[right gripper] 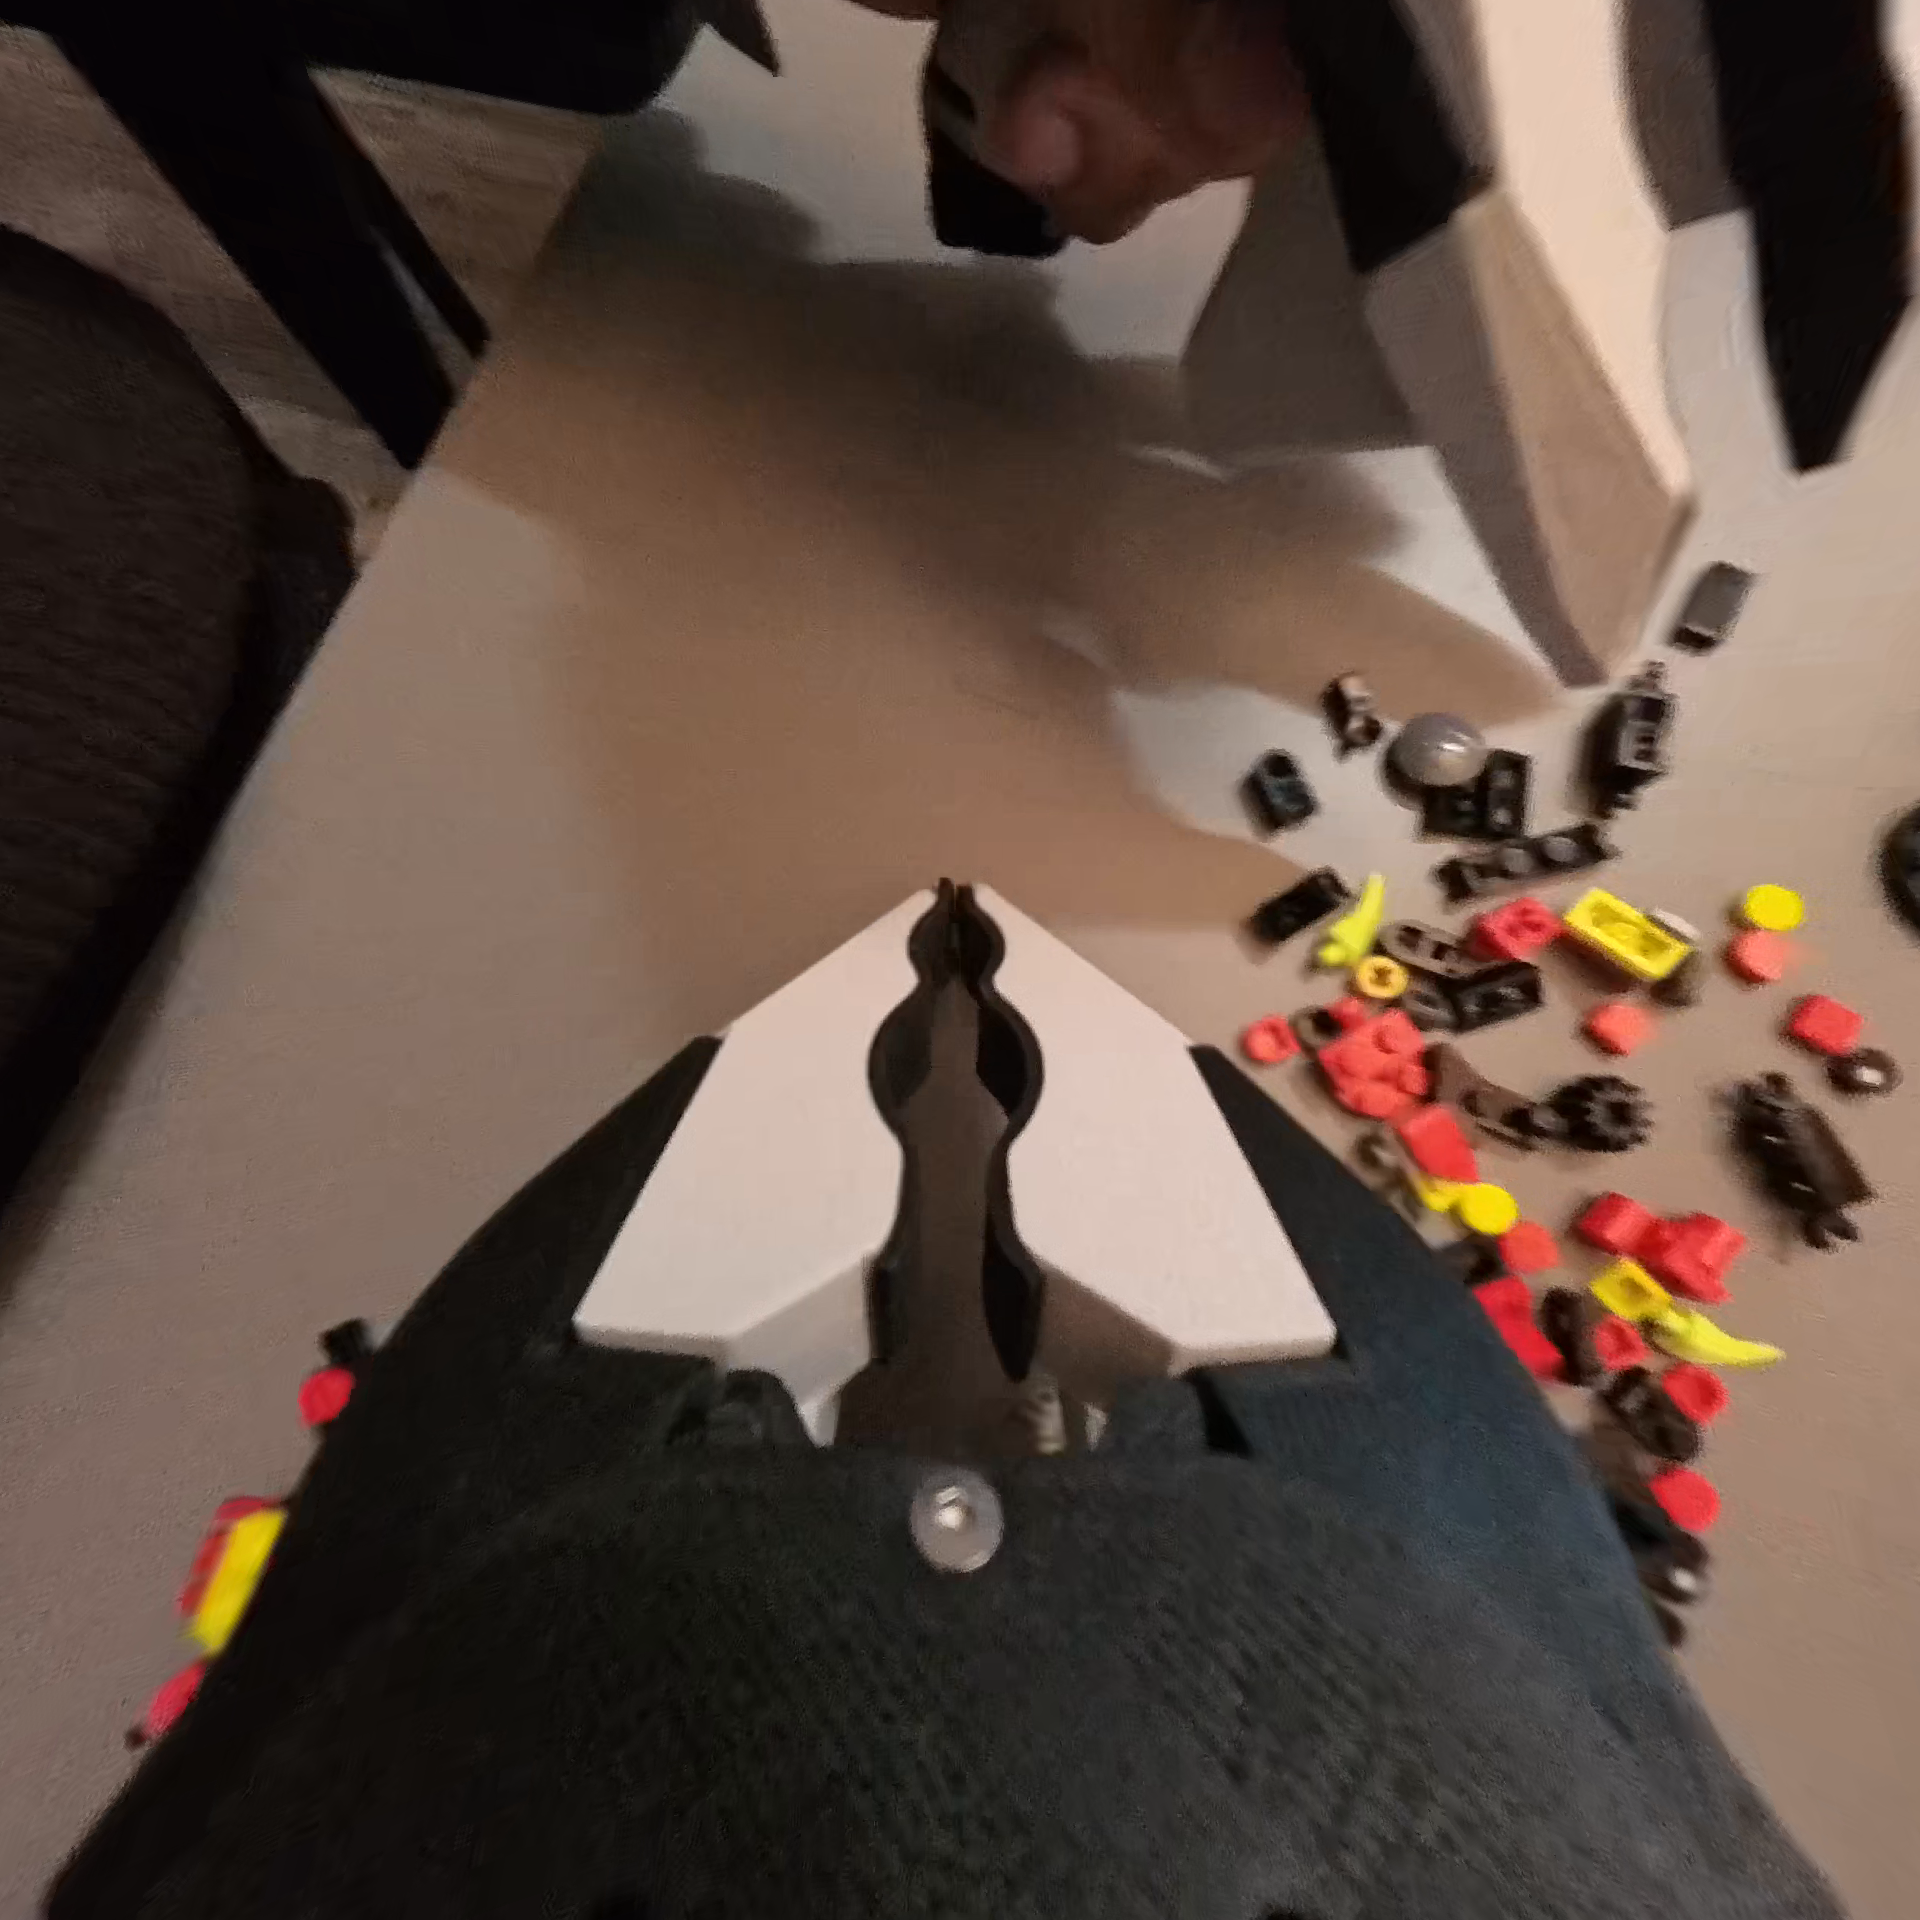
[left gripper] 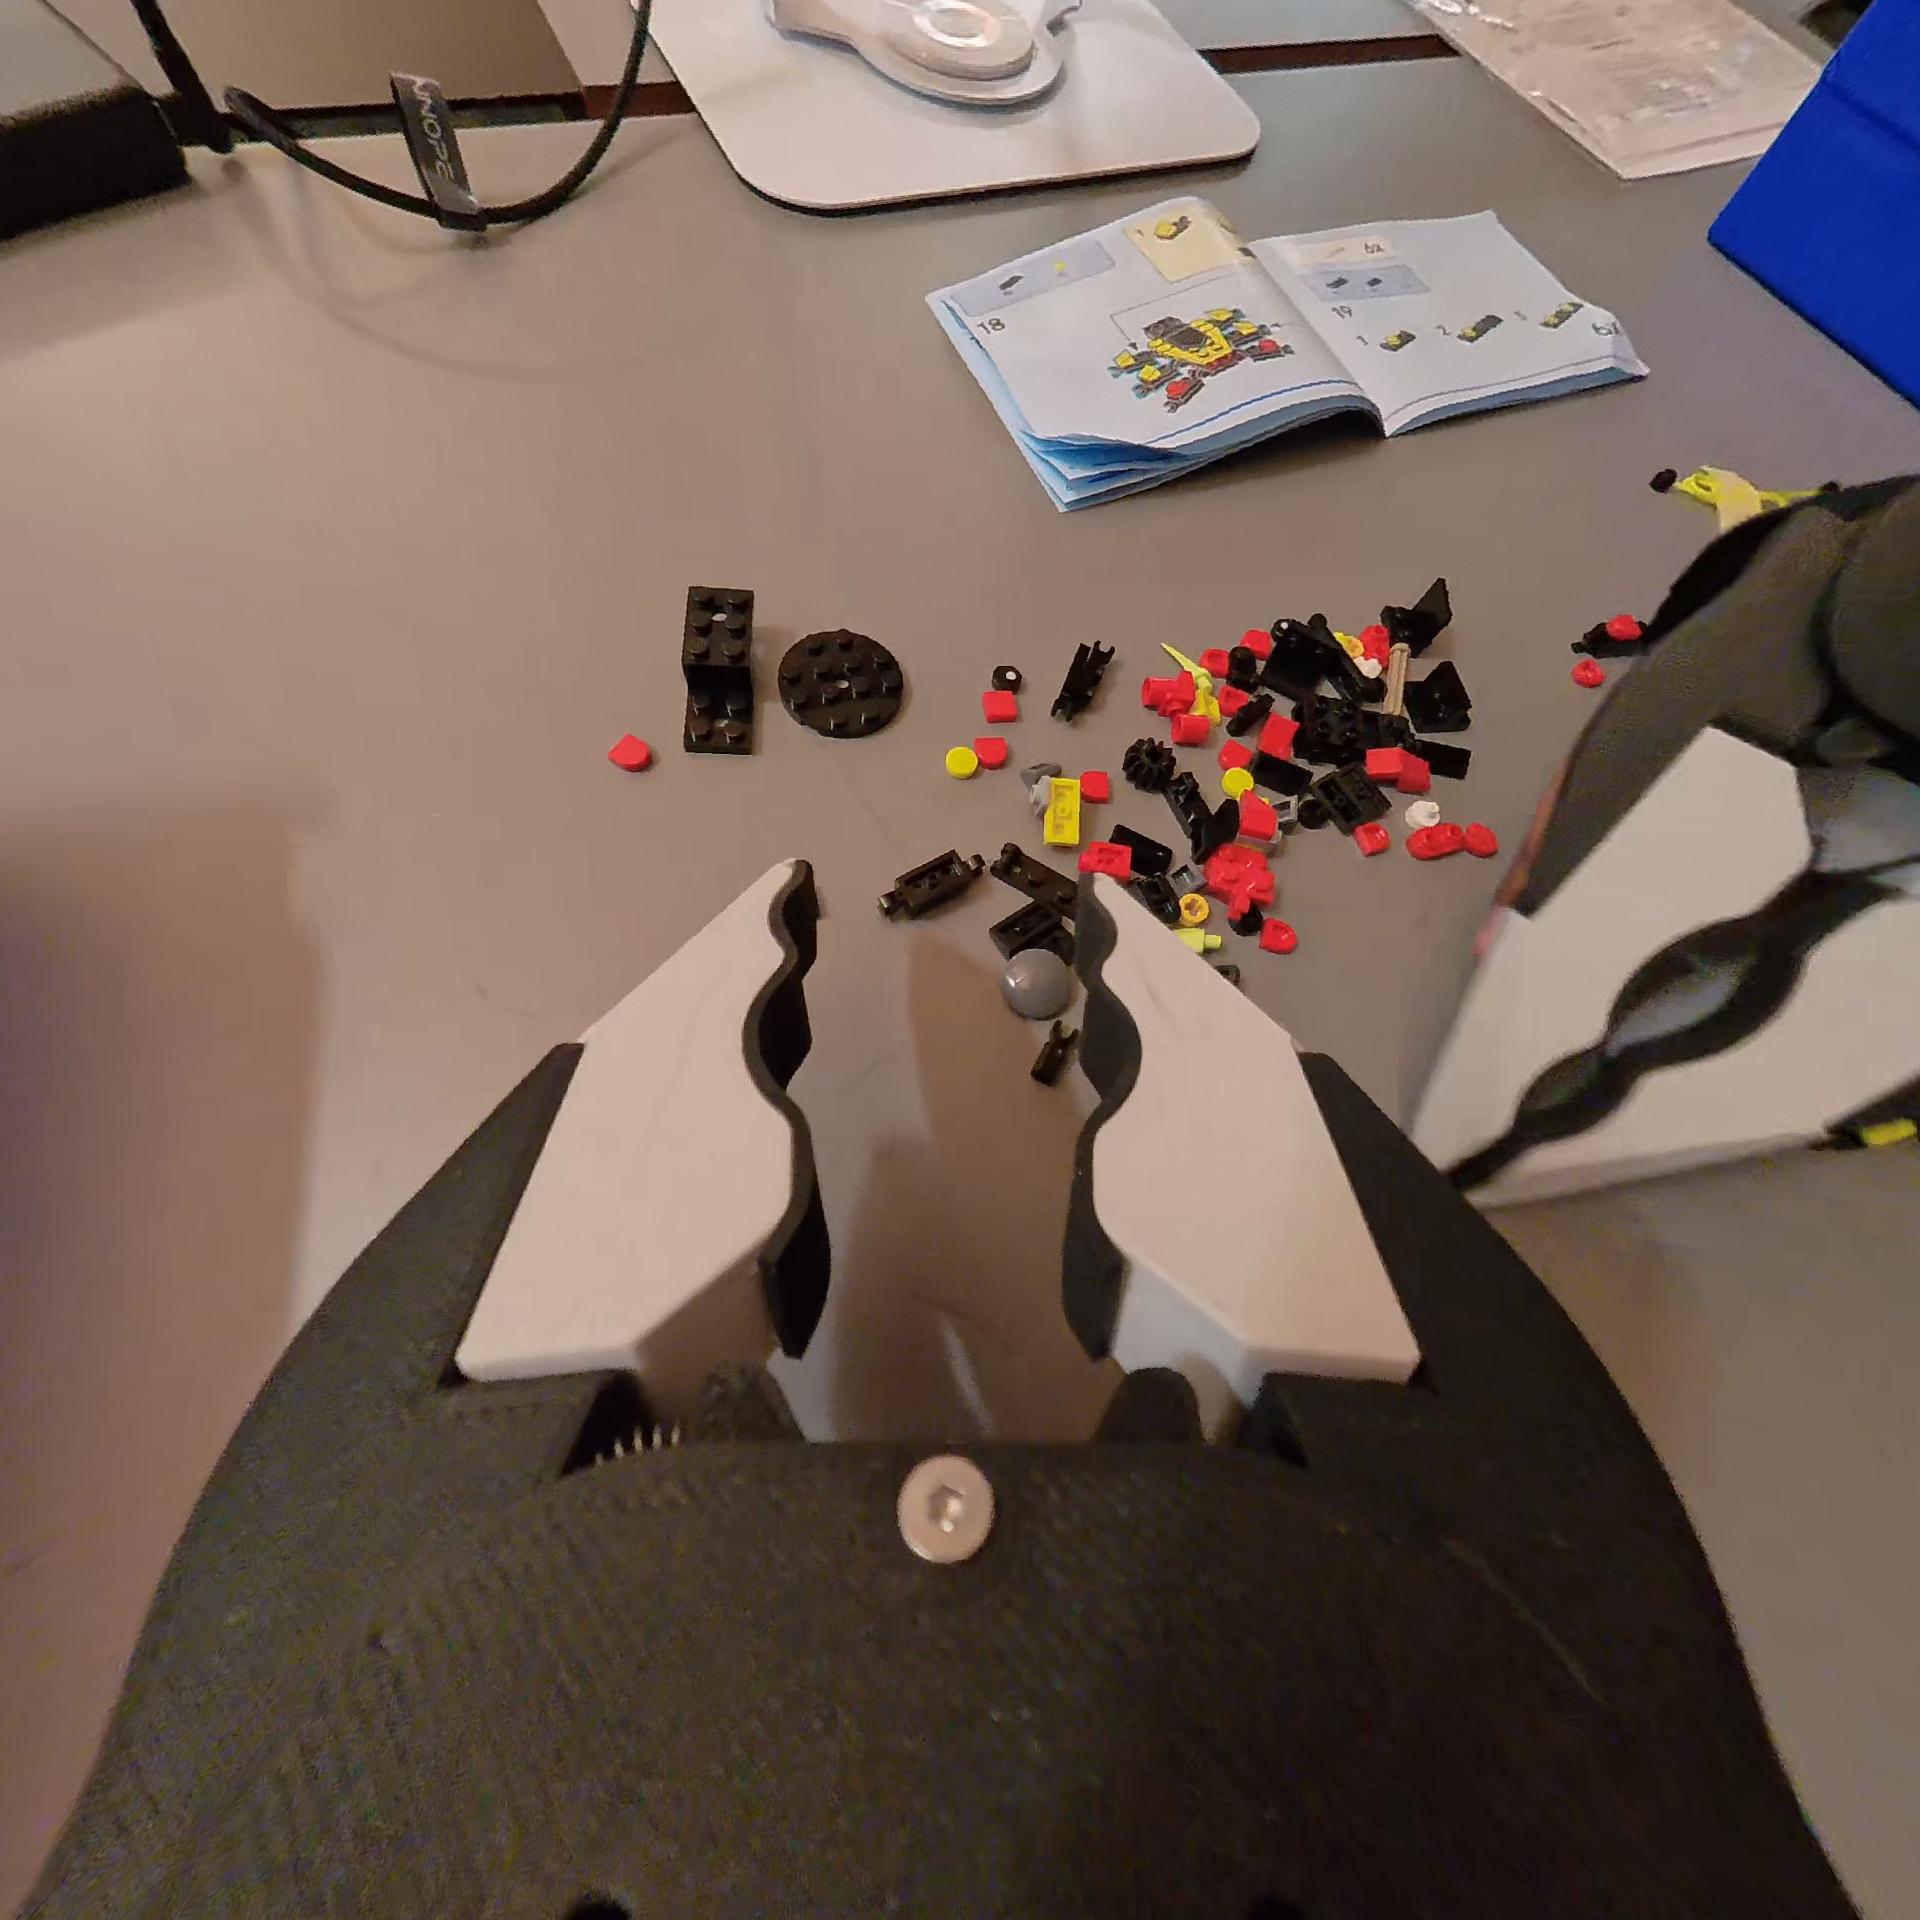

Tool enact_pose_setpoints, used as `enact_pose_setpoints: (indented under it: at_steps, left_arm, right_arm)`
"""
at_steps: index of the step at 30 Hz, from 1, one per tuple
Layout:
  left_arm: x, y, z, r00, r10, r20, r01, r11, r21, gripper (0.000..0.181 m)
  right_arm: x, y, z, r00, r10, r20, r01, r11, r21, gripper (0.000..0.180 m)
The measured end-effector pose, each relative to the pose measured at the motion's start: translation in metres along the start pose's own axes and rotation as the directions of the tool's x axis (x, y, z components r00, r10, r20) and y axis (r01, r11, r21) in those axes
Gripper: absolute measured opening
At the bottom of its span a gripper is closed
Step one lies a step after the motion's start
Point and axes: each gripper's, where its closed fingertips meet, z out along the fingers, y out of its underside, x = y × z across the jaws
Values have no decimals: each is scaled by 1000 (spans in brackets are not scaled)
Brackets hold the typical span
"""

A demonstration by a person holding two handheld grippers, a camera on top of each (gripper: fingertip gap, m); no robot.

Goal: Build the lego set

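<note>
The grey table (left gripper: 364,540) carries everything I work with, and my two tools hang over its near edge. My left gripper (left gripper: 945,883) is released, its jaws spread wide with nothing between them, hovering just above the near fringe of the loose lego pieces (left gripper: 1278,748). My right gripper (right gripper: 954,896) is clenched, tips meeting, and I see no piece caught between them; it hangs over bare table with the scatter off to its right. Farther back lies the open instruction booklet (left gripper: 1278,343), and left of the scatter stand the bigger parts: a black bracket brick (left gripper: 719,670) just beside a black round plate (left gripper: 840,683), with a lone red tile (left gripper: 631,751) near them. As I judge it, the step in hand is choosing the next piece, so I would check the booklet page first, then come down squarely over one part that lies clear of its neighbours, such as the grey dome (left gripper: 1034,985) near my left tips, and close slowly so it does not skid. Only the left wrist view shows the booklet, the bracket brick and the whole round plate; only the right wrist view shows a few red and yellow pieces (right gripper: 234,1558) lying apart beside my right tool, though that view is blurred.
</note>
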Motion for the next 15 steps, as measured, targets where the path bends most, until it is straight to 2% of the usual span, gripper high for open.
enact_pose_setpoints:
  at_steps: [4, 6, 10, 15]
  left_arm:
    - [-1, 0, -1, 1000, -8, -1, 8, 1000, 2, 48]
    - [0, 0, 0, 1000, -6, -4, 6, 1000, -1, 49]
    - [2, 0, -1, 1000, 7, -9, -7, 1000, -1, 49]
    - [11, 0, -1, 998, 3, -59, -3, 1000, 1, 51]
  right_arm:
    - [54, 2, -9, 986, -5, -168, 4, 1000, -4, 3]
    - [67, 2, -17, 980, 5, -197, -4, 1000, 7, 2]
    - [53, -8, -48, 989, 77, -130, -61, 991, 123, 5]
    - [13, 51, -76, 993, 113, -37, -114, 992, -44, 3]
